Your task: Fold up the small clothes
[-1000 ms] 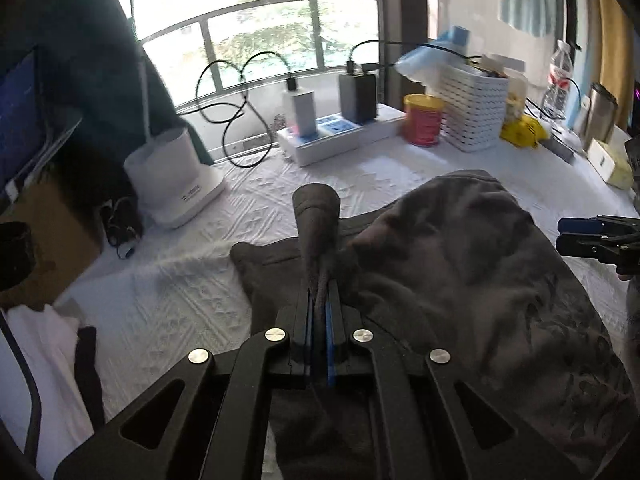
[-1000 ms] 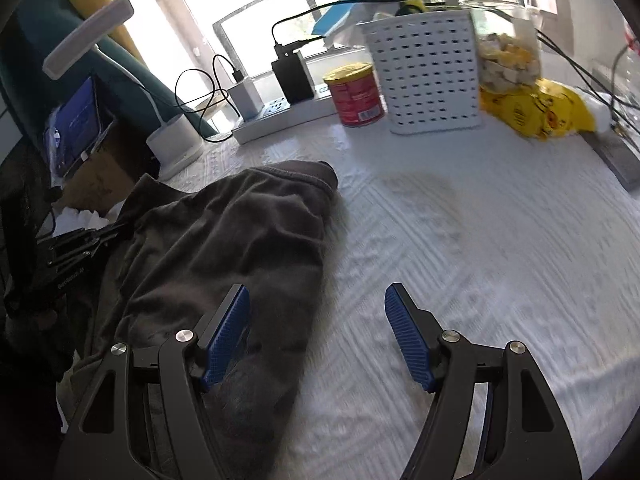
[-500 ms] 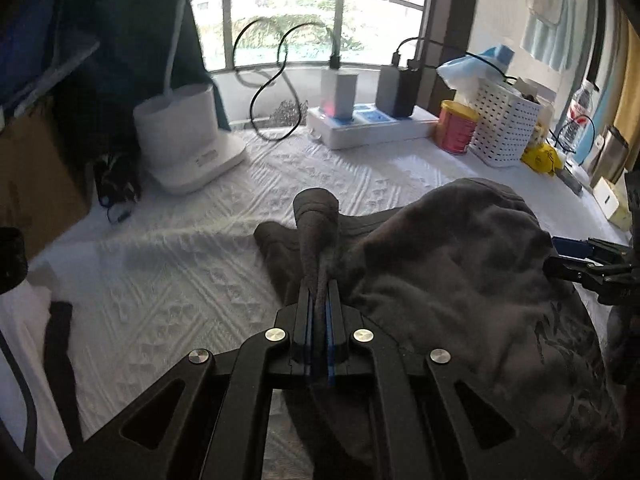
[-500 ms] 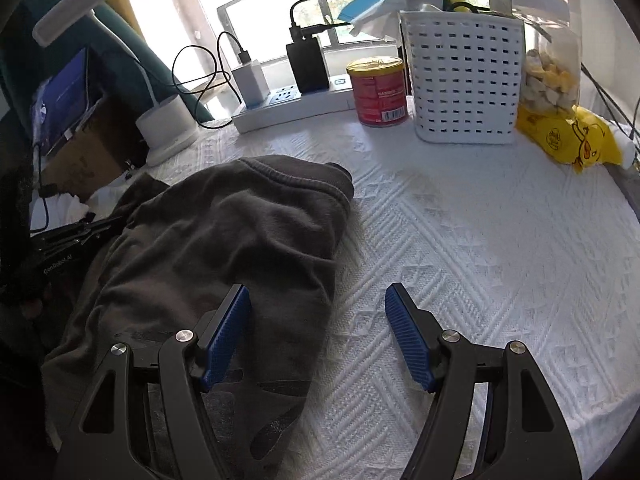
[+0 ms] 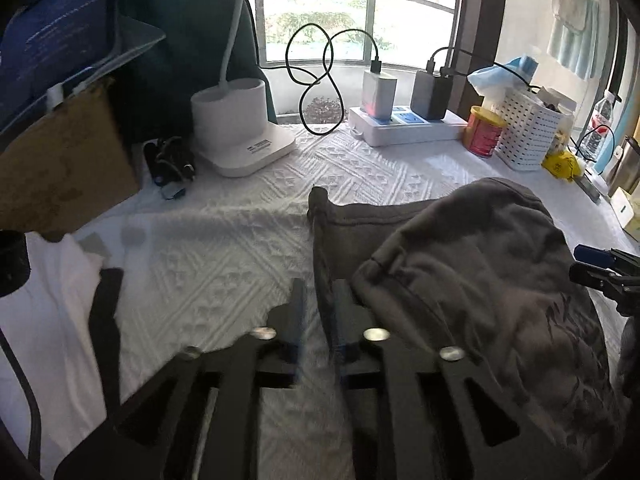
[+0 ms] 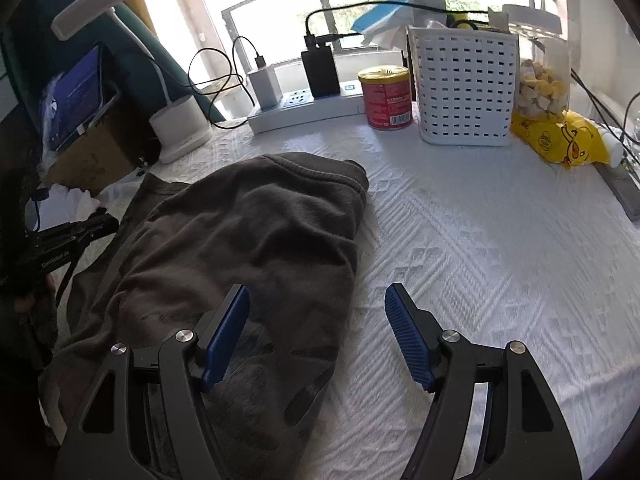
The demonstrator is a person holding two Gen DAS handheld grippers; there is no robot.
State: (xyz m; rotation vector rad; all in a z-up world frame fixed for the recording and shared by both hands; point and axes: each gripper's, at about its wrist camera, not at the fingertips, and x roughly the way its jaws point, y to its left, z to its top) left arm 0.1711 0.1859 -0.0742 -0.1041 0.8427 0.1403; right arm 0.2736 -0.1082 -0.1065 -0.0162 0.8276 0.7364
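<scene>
**Grey shirt lies folded over on the white cloth**

Grey and soft, the small shirt (image 5: 472, 280) lies in a heap on the white bumpy tablecloth (image 5: 224, 264), with one part folded over the rest. Its left edge runs up between the fingers of the left gripper (image 5: 318, 312). That gripper's jaws have just been opening, and they now stand a little apart with the edge of the shirt loose between them, not pinched.

The right gripper (image 6: 316, 336) is spread wide. Its left blue finger (image 6: 226, 336) hangs over the near side of the shirt, and its other finger is over bare tablecloth. It is grasping nothing.

At the back of the table, near the window, stand a white basket (image 6: 464, 88), a red can (image 6: 386, 96), a white power strip (image 6: 304, 108) and a white lamp base (image 5: 236, 132). A yellow bag (image 6: 560, 140) lies beside the basket.
</scene>
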